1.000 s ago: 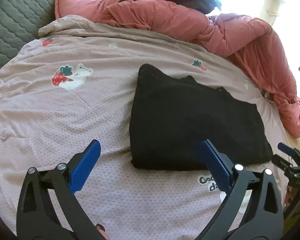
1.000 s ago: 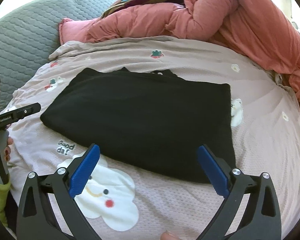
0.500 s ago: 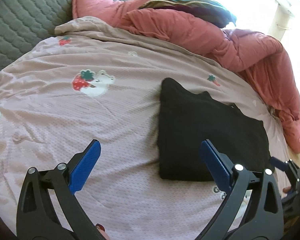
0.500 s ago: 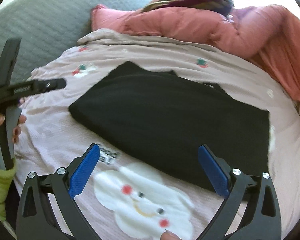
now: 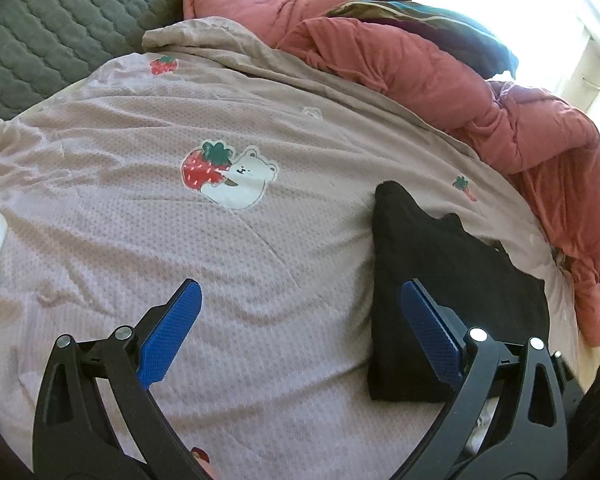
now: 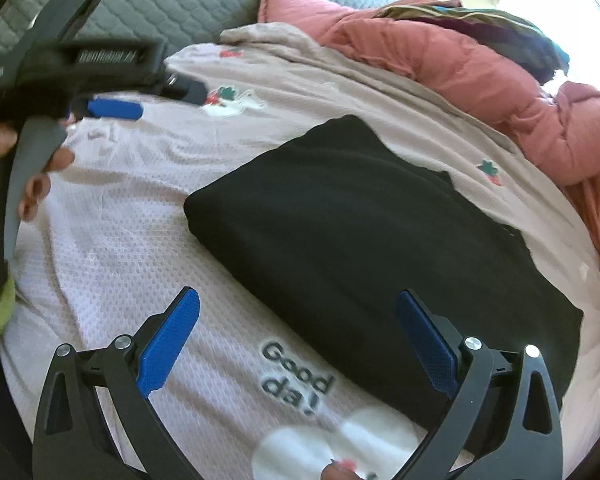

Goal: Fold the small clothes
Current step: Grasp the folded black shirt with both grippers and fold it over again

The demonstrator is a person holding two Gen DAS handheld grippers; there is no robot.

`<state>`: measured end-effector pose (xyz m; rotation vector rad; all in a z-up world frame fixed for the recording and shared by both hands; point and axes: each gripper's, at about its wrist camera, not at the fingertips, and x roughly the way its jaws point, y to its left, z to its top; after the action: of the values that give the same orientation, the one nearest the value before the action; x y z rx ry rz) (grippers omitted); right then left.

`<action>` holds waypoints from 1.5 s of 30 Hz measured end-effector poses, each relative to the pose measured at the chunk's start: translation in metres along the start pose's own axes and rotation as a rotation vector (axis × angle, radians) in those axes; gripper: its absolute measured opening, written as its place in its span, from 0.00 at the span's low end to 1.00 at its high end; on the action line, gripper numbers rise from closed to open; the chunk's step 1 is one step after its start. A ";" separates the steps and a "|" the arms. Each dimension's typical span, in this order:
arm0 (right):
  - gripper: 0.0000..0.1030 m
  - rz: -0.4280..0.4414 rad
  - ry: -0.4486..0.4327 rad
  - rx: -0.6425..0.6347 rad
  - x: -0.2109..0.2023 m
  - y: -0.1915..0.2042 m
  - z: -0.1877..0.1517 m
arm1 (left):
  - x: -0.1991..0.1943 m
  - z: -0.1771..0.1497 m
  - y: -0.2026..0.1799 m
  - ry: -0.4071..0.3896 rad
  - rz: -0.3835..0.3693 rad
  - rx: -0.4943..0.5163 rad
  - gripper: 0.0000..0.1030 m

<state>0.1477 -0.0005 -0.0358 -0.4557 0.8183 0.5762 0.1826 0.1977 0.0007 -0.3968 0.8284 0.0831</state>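
Observation:
A folded black garment [image 6: 364,248] lies flat on the pink printed bedsheet [image 6: 140,248]. In the left wrist view it [image 5: 452,280] sits at the right, partly behind my right finger. My left gripper [image 5: 300,332] is open and empty above bare sheet, left of the garment. My right gripper [image 6: 300,336] is open and empty above the garment's near edge and the "Good da!" print [image 6: 296,380]. The left gripper also shows in the right wrist view [image 6: 112,108], at the upper left, held in a hand.
A bunched red-pink quilt [image 5: 460,92] lies along the far and right side of the bed, with a dark striped cloth [image 5: 432,20] on it. A grey quilted headboard [image 5: 52,28] stands at the back left. A strawberry-and-bear print [image 5: 228,176] marks the sheet.
Both grippers have swung to the left, so the black garment has slid right in both views. The left gripper now looms larger at the right wrist view's upper left. Both grippers stay open.

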 end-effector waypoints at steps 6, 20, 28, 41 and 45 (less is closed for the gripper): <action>0.95 -0.070 0.032 -0.070 0.025 0.013 0.006 | 0.015 0.016 -0.002 0.026 0.005 0.004 0.91; 0.76 -0.180 -0.071 -0.084 0.040 0.013 0.018 | 0.071 0.023 -0.027 0.184 -0.119 -0.014 0.91; 0.15 -0.157 -0.174 -0.067 0.010 0.005 0.006 | 0.096 0.018 -0.045 0.292 -0.294 -0.076 0.91; 0.08 -0.050 -0.189 0.058 -0.007 -0.014 0.004 | 0.097 0.005 -0.075 0.328 -0.376 -0.125 0.58; 0.07 -0.061 -0.212 0.072 -0.016 -0.022 0.001 | 0.084 0.005 -0.093 0.278 -0.315 -0.067 0.40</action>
<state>0.1534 -0.0209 -0.0193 -0.3460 0.6188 0.5267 0.2636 0.1063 -0.0287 -0.6065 1.0284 -0.2427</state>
